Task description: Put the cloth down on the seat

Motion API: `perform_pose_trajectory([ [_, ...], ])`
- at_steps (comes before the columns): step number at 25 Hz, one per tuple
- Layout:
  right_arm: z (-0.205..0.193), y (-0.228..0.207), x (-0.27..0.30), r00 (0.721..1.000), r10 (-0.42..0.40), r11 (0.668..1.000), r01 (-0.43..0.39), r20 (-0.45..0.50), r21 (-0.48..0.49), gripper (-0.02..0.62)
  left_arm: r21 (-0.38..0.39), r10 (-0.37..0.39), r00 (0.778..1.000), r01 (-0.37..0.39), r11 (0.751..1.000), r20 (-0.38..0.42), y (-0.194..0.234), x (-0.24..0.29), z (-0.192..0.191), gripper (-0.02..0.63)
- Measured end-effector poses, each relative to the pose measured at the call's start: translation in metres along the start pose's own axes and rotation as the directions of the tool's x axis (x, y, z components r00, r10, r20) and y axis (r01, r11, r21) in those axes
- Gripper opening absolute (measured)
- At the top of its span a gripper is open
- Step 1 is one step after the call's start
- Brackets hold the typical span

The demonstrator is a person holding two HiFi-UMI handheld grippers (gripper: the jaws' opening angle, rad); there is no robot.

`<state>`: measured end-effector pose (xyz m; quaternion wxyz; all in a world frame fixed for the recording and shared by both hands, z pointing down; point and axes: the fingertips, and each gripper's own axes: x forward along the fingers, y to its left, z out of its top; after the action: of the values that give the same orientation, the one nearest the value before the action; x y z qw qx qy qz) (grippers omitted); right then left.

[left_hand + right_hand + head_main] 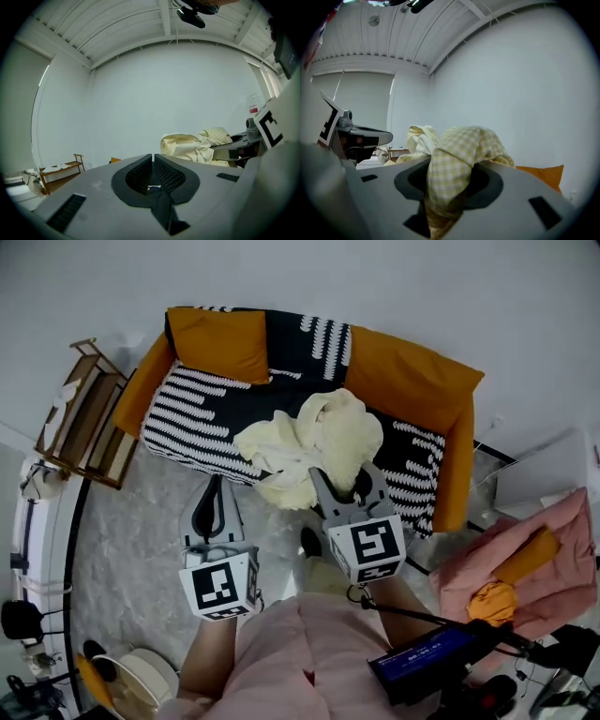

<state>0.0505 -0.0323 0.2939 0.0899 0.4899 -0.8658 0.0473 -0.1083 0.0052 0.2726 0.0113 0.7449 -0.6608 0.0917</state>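
A pale yellow checked cloth is bunched up above the front edge of the sofa seat, which is black with white stripes. My right gripper is shut on a fold of the cloth, which bulges out between its jaws. To its left, over the floor before the sofa, my left gripper is shut and holds nothing. The left gripper view shows its jaws closed together and the cloth off to the right.
Orange cushions line the sofa's back and arms. A wooden shelf stands left of the sofa. A pink padded heap lies at the right. A white round object sits on the floor at lower left.
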Motion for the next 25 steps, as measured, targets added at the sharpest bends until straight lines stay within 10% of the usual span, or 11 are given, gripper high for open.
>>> perform_pose_trajectory([
  [25,0.058,-0.076,0.170,0.999,0.015,0.999,-0.012,0.049,-0.046,0.167,-0.012,0.063,0.996,-0.063,0.998,0.069,0.064,0.165,0.035,0.025],
])
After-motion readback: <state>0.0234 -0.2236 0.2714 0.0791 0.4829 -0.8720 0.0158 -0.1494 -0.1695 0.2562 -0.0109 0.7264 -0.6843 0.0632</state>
